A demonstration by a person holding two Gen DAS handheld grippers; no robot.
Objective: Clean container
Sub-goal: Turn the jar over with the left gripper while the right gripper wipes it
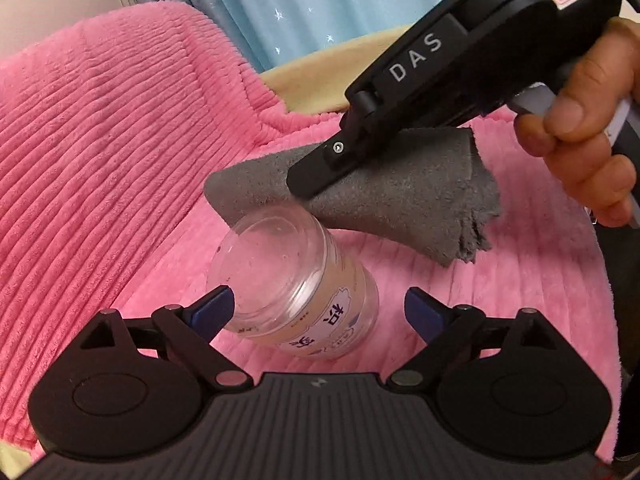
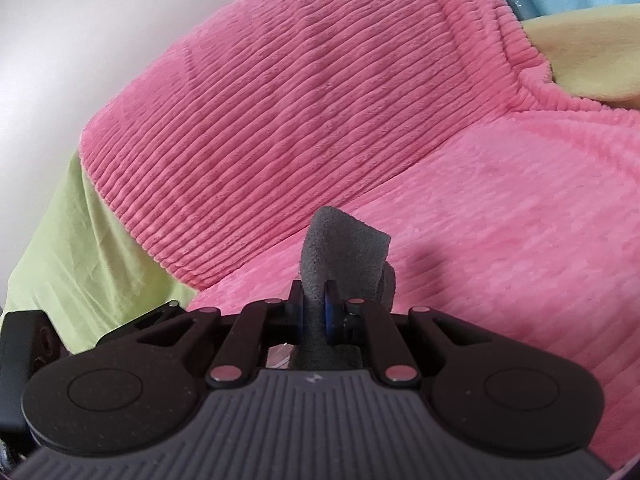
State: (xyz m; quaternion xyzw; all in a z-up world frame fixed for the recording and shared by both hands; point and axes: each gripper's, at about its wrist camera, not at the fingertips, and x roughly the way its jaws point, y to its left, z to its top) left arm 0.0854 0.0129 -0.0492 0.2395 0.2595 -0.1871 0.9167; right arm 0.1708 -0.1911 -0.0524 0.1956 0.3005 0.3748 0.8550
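A clear plastic jar point(image 1: 280, 264) with a printed label lies on its side on the pink ribbed blanket point(image 1: 520, 280). My left gripper point(image 1: 318, 312) is open around it. The left blue pad point(image 1: 214, 310) is at the jar's side, and the right pad point(image 1: 422, 314) stands clear of it. My right gripper point(image 1: 300, 188) comes in from the upper right, shut on a folded grey cloth point(image 1: 400, 200). The cloth's front fold rests on the jar's upper end. In the right wrist view the right gripper point(image 2: 316, 308) pinches the grey cloth point(image 2: 344, 248), which sticks up past the fingertips.
A blanket-covered pink mound point(image 1: 100, 140) rises at the left and behind. Yellow fabric point(image 1: 320, 80) and a blue star-print curtain point(image 1: 300, 8) lie beyond. A green sheet point(image 2: 80, 260) hangs at the left. A person's hand point(image 1: 592, 120) grips the right gripper's handle.
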